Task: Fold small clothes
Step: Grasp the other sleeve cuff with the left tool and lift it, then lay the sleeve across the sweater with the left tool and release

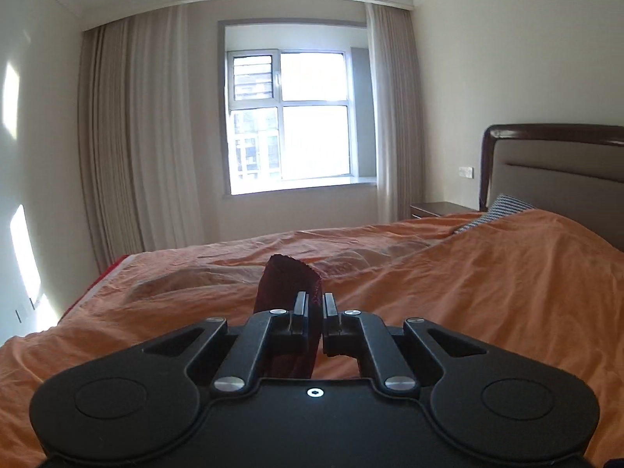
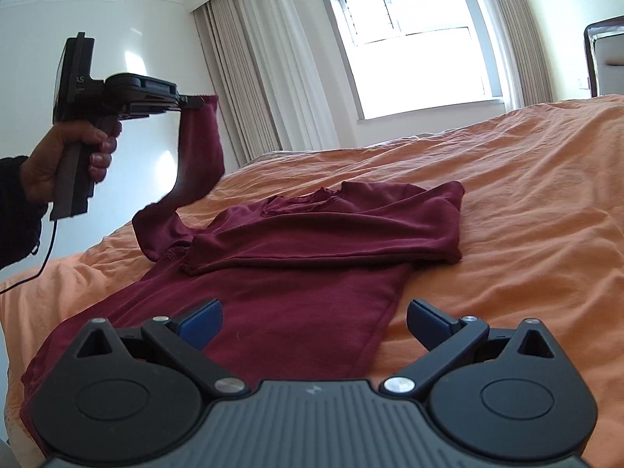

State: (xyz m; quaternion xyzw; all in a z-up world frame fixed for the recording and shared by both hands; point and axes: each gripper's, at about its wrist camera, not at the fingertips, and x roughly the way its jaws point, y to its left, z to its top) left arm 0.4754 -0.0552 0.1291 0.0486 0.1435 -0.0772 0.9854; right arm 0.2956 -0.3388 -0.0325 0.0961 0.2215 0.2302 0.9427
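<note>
On the orange bed (image 2: 526,202), maroon shirt (image 2: 296,273) at centre. Left gripper (image 2: 194,102), ten o'clock, pinches its sleeve (image 2: 201,144) aloft; right gripper (image 2: 314,321) gapes wide, empty. Risk: thin pinch slips, sleeve drops crooked.

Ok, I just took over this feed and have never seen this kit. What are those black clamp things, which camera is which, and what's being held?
They are hand-held two-finger grippers, one in each of the person's hands, each with a fisheye camera looking along its fingers. The left wrist view shows the left gripper shut on a sleeve. The right wrist view shows the right gripper open and holding nothing, hovering over a maroon shirt lying on the orange bedspread. There the left gripper lifts that shirt's sleeve off the bed; the other sleeve is already folded across.
</note>
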